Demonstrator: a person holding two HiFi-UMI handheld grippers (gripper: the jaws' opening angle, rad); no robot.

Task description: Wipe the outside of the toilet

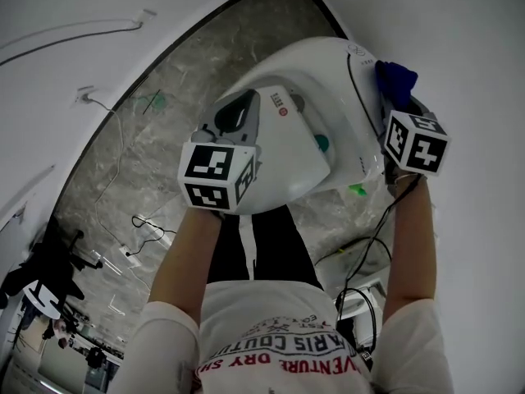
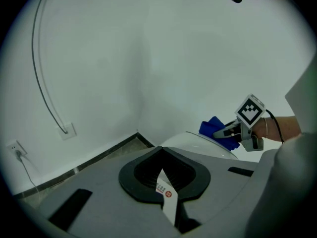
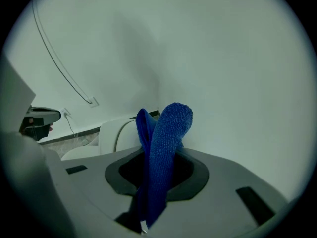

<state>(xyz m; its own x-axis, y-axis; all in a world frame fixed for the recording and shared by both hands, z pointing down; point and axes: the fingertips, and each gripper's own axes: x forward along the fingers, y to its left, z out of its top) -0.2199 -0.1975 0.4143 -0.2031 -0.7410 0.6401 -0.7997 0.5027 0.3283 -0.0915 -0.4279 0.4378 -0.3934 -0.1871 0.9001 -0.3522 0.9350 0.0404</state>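
The white toilet (image 1: 303, 80) stands against the wall below me, with a red-print sticker (image 1: 283, 110) on its top. My right gripper (image 1: 392, 97) is at the toilet's right side by the wall, shut on a blue cloth (image 1: 396, 76). In the right gripper view the cloth (image 3: 166, 138) stands up from between the jaws. My left gripper (image 1: 238, 117) hovers over the toilet's left part. Its jaws stand a narrow slit apart and hold nothing. White surface with the sticker (image 2: 167, 195) shows through the slit. The left gripper view also catches the right gripper (image 2: 233, 130) and the cloth (image 2: 212, 128).
Grey stone floor (image 1: 164, 138) runs left of the toilet, with thin cables (image 1: 148, 228) on it. Dark equipment (image 1: 49, 269) stands at lower left. The white wall carries a cable (image 2: 42, 73) and a socket (image 2: 69, 131). A green part (image 1: 321, 143) sits on the toilet.
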